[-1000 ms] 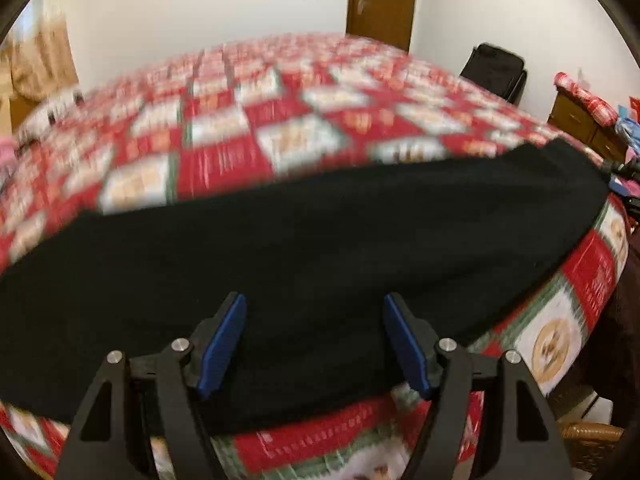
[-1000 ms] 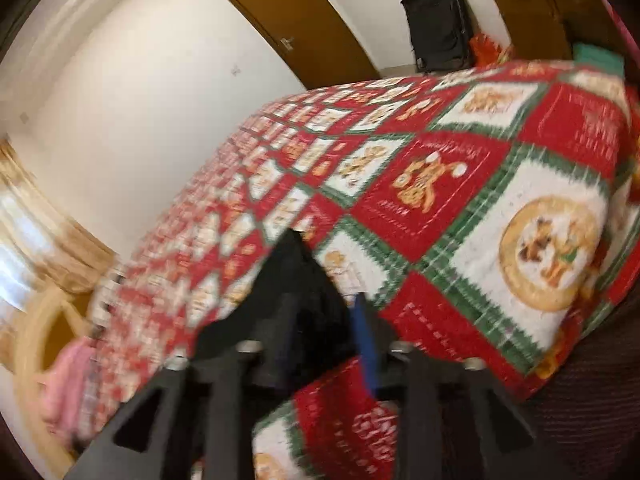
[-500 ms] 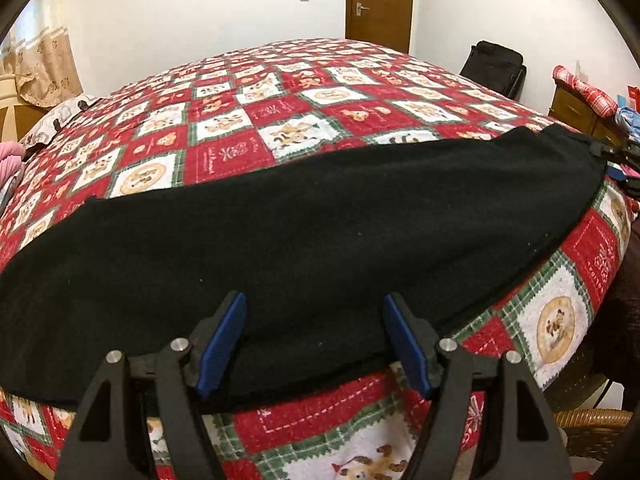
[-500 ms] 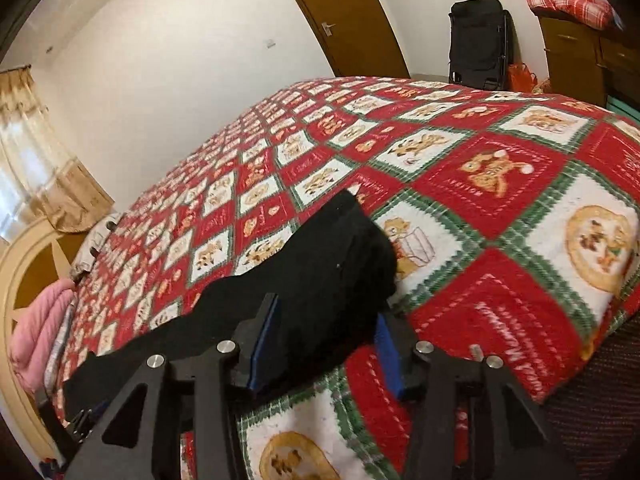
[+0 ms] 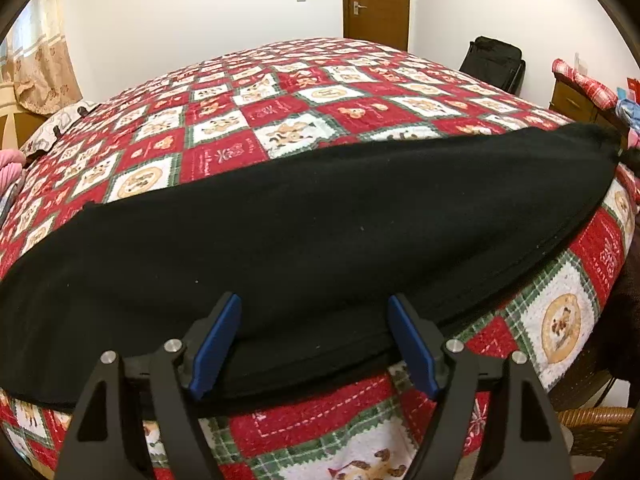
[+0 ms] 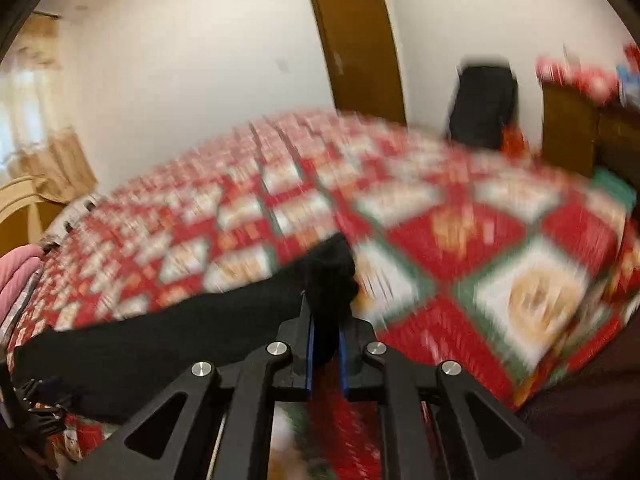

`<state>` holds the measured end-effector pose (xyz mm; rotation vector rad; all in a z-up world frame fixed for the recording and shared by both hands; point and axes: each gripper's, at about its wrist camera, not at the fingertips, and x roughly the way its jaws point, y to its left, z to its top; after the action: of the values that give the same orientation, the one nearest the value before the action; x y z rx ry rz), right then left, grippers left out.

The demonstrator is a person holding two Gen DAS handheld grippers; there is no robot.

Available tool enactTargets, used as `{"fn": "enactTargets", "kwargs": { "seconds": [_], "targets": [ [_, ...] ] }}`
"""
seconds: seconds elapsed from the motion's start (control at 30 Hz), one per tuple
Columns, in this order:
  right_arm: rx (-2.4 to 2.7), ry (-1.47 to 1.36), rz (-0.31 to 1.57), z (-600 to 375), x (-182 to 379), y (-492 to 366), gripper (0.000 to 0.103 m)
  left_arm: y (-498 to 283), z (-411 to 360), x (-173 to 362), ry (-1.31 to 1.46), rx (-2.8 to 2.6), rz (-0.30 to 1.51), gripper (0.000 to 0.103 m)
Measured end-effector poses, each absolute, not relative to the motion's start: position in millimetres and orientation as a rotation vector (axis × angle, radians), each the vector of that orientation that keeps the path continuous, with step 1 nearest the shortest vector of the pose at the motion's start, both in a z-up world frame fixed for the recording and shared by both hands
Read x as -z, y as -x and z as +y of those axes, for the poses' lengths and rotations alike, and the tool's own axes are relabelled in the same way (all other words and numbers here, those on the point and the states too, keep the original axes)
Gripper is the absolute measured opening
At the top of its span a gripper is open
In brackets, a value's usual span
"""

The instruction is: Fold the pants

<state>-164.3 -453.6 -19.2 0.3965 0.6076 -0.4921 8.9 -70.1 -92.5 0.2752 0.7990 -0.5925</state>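
Black pants [image 5: 304, 232] lie stretched lengthwise along the near edge of a bed with a red, green and white patchwork quilt [image 5: 288, 108]. My left gripper [image 5: 314, 344] is open, its blue pads either side of the pants' near edge around the middle. In the right wrist view my right gripper [image 6: 325, 344] is shut on the right end of the pants [image 6: 328, 276], which bunches up between the blue pads; the rest of the pants [image 6: 160, 340] trails left. That view is motion-blurred.
A brown door [image 5: 376, 0] and a black bag [image 5: 494, 62] stand beyond the bed. A wooden dresser [image 5: 576, 98] with red cloth is at the right. A wicker piece [image 5: 592, 428] sits low right. Pink cloth [image 6: 20, 276] lies at the left.
My right gripper has closed on the right end of the pants and swung, blurring its view. The left gripper stays open over the pants' near edge, barely moved.
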Motion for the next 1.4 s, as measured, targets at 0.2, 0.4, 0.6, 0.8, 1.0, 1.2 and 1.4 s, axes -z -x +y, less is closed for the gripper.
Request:
{"fn": "enactTargets", "kwargs": {
  "seconds": [0.2,0.4,0.6,0.8,1.0,1.2,1.4],
  "targets": [
    [0.422,-0.697,0.479,-493,14,206,0.034,-12,-66,86,-0.252,0.615,0.822,0.078],
    [0.623,-0.462,0.319,-459,-46,222,0.036,-14,-55,60,-0.202,0.619,0.748,0.078],
    [0.227,-0.267,0.521,-340,-28,104,0.036,-34,-47,66,-0.205,0.552,0.746,0.078],
    [-0.047,-0.267,0.704,-240,38,36,0.036,-37,6,97,-0.202,0.474,0.814,0.079],
    [-0.138,-0.199,0.866,-196,82,43,0.036,-22,87,92,-0.142,0.371,0.785,0.080],
    [-0.236,-0.093,0.759,-170,44,64,0.036,-54,147,75,0.039,0.191,0.788,0.079],
    [-0.372,-0.019,0.723,-115,39,35,0.036,-58,192,75,0.045,0.001,0.763,0.080]
  ]
}}
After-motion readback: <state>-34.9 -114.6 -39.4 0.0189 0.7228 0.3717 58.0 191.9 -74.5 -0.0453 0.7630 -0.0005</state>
